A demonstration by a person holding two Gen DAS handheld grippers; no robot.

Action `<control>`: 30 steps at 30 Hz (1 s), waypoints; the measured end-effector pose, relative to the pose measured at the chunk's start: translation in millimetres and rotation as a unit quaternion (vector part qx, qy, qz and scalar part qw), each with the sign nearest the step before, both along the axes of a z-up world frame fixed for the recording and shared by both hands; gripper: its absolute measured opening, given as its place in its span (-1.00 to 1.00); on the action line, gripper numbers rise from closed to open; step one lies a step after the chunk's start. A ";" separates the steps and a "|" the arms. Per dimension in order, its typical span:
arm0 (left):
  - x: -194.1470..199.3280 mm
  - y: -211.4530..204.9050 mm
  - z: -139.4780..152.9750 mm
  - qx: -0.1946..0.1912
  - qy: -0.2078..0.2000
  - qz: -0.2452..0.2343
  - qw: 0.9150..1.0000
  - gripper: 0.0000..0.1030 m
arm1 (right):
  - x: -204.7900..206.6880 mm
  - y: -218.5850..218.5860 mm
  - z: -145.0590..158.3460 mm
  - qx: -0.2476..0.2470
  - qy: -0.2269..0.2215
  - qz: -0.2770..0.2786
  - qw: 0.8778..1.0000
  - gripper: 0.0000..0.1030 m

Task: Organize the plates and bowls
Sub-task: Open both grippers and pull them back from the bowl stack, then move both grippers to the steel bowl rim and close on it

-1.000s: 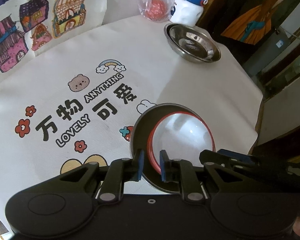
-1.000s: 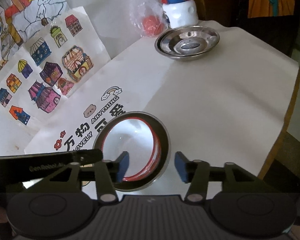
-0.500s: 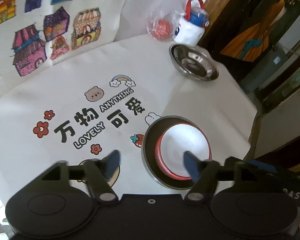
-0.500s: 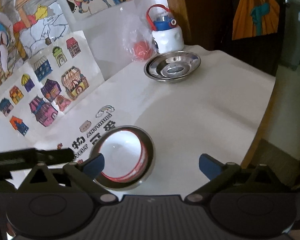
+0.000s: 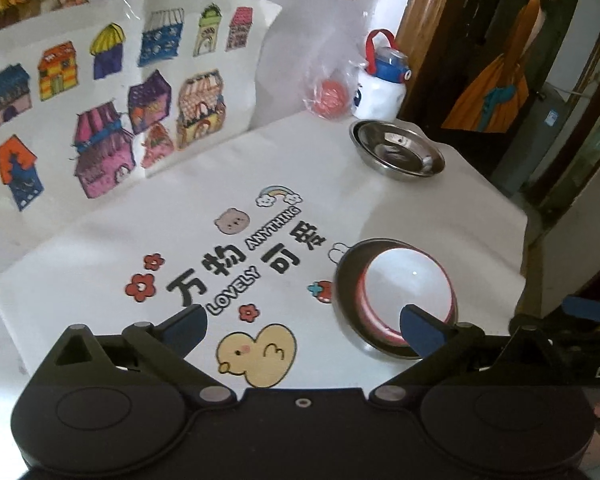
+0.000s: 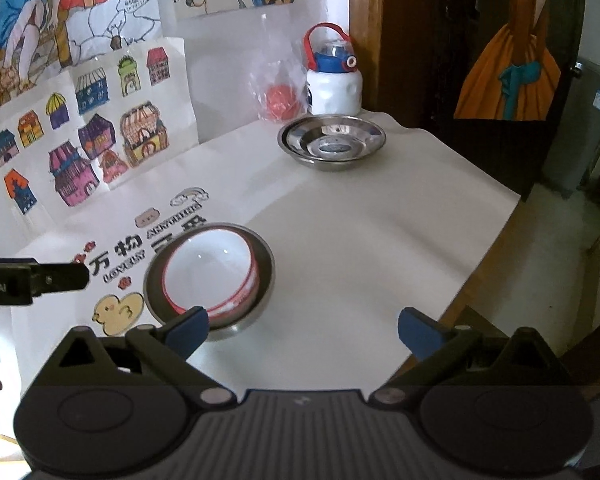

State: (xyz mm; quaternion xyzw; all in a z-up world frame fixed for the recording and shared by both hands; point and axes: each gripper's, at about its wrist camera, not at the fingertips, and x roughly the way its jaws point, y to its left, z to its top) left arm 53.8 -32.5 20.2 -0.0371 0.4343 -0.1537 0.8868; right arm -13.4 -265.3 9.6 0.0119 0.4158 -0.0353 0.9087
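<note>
The surface is covered with a white cloth printed with Chinese characters, the words "LOVELY ANYTHING", a bear, a rainbow, red flowers and a yellow duck. Its back edge meets a white wall hung with children's drawings of coloured houses; to the right stand a wooden door frame and a dark doorway with an orange dress picture.

Two steel dishes are in view. The near steel dish sits by the printed text and holds red-rimmed white bowls nested inside it; their exact number cannot be told, though at least two rims show. The far steel dish stands empty-handed of any gripper, well apart, near the back corner. Behind it stand one white bottle with a blue-and-red lid and one clear bag holding something red.

The left gripper is spread wide and grasps nothing, hovering just beside the near dish. The right gripper is likewise spread wide and unloaded, above the same dish's near side.
</note>
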 end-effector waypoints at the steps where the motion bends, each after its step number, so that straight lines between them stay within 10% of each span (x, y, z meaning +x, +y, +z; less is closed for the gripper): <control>1: -1.9 1.4 -0.3 0.000 -0.003 -0.001 1.000 0.99 | -1.0 -0.3 -0.4 -0.003 0.001 0.002 1.000 1.00; 30: 6.4 -6.8 -13.7 0.004 0.006 0.048 0.999 0.99 | 45.6 -15.1 -11.6 -0.079 0.045 0.017 0.996 0.99</control>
